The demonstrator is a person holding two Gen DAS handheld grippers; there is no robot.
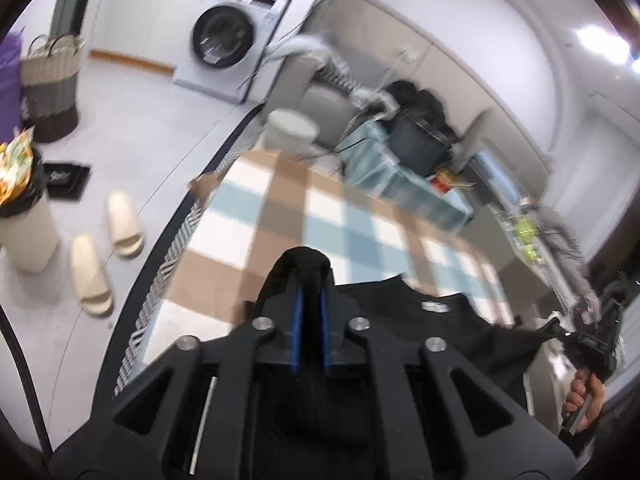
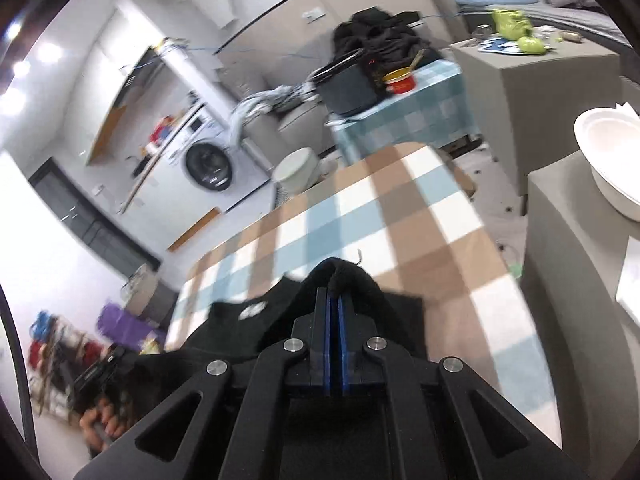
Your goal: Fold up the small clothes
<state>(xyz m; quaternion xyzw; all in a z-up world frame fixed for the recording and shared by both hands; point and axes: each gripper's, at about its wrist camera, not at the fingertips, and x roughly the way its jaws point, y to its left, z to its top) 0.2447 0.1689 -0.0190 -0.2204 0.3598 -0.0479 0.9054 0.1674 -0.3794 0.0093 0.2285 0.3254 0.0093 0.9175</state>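
Two grippers are pinching the black garment (image 1: 420,320) at the near edge of the checked surface (image 1: 280,208); left gripper (image 1: 311,280) and right gripper (image 2: 335,284) are each clamping bunched cloth between nearly closed fingers; lifting evenly should keep the held edge taut and level.

Black garment (image 1: 400,320) runs under the claw body; room blurred.

Garment (image 1: 400,312) on the checked tablecloth (image 1: 280,216), slippers (image 1: 108,248) on the floor to its left.
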